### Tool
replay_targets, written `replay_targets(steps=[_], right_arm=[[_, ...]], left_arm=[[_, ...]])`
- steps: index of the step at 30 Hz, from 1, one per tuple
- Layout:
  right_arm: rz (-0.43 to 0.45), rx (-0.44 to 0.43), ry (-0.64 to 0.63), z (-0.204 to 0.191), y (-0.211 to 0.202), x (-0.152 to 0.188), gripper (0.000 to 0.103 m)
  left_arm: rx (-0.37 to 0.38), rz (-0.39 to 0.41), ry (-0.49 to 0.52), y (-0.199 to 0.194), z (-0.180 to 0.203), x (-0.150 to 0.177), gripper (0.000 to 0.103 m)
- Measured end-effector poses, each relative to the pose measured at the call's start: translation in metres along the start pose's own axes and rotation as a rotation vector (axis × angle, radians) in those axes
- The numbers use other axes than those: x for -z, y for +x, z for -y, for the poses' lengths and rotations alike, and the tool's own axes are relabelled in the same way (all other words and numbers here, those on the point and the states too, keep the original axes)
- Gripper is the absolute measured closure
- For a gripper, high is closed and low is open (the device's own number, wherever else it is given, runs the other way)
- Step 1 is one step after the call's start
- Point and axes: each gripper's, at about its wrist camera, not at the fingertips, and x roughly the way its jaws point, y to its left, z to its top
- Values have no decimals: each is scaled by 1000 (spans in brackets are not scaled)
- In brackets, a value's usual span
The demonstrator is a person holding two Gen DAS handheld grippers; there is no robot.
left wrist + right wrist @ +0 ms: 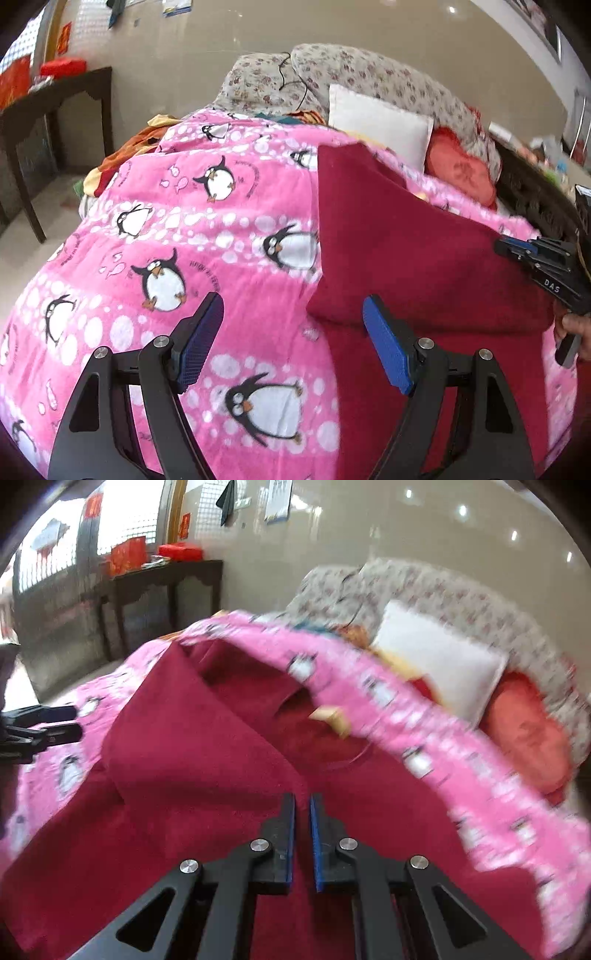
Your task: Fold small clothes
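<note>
Dark red garment (406, 251) lies folded over, rumpled

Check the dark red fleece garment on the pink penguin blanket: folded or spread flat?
Partly folded. The dark red fleece garment has one flap doubled over onto itself, with a raised fold edge, on the pink penguin blanket.

Both grippers are the same build: matte black angular linkage arms with triangular cutouts and shiny round silver pivot screws at the joints. The left gripper (291, 328) has blue ribbed pads (388, 350) on flat black fingers. The right gripper (302, 834) has thin blue pads (314, 845) too, and its body carries white "DAS" lettering (551, 287) on the side.
</note>
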Motion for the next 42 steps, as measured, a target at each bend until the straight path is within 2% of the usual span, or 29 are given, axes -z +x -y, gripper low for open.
replay_targets(steps=[3,5,7,9,11,13,15,16,18,21,23,25,27,30,32,36,39,42], right_arm=[[-8,96,25,14,4,-13,97],[-44,114,52,22,21,-15,97],[-87,135,76,27,43,-11,96],[-182,127,88,31,62,-5,93],[-170,111,112,36,48,0,92],[-104,120,151,46,14,5,82],[-55,182,206,66,-20,16,59],[-42,214,243,76,-35,23,54],[-29,247,323,96,-55,39,52],[-60,187,399,109,-59,64,52],[-89,173,377,105,-48,73,52],[-147,251,330,95,-32,85,53],[-119,258,360,102,-26,95,53],[-84,172,501,124,-45,106,53],[-40,170,570,136,-69,119,53],[-3,196,785,173,-115,173,49],[-3,173,972,199,-125,218,43],[33,132,1135,221,-127,252,43]], left_arm=[[6,12,7,0,9,-3,24],[-3,10,31,4,18,-4,24],[-7,0,49,9,24,-5,24],[-7,0,58,11,29,-8,24],[-2,14,62,12,36,-15,24],[-1,28,63,14,40,-21,24],[3,34,60,18,46,-28,24],[10,37,60,20,49,-31,24],[18,30,69,28,58,-33,24],[-11,5,109,41,69,-28,24],[-48,-19,127,52,71,-23,24],[-85,-56,127,68,66,-18,24],[-77,-88,90,80,56,-16,23],[-25,-113,10,83,42,-16,23],[-21,-111,2,77,40,-17,23],[-30,-79,16,56,43,-15,23],[-16,-64,12,43,45,-11,23],[-18,-57,25,37,49,-10,23]])
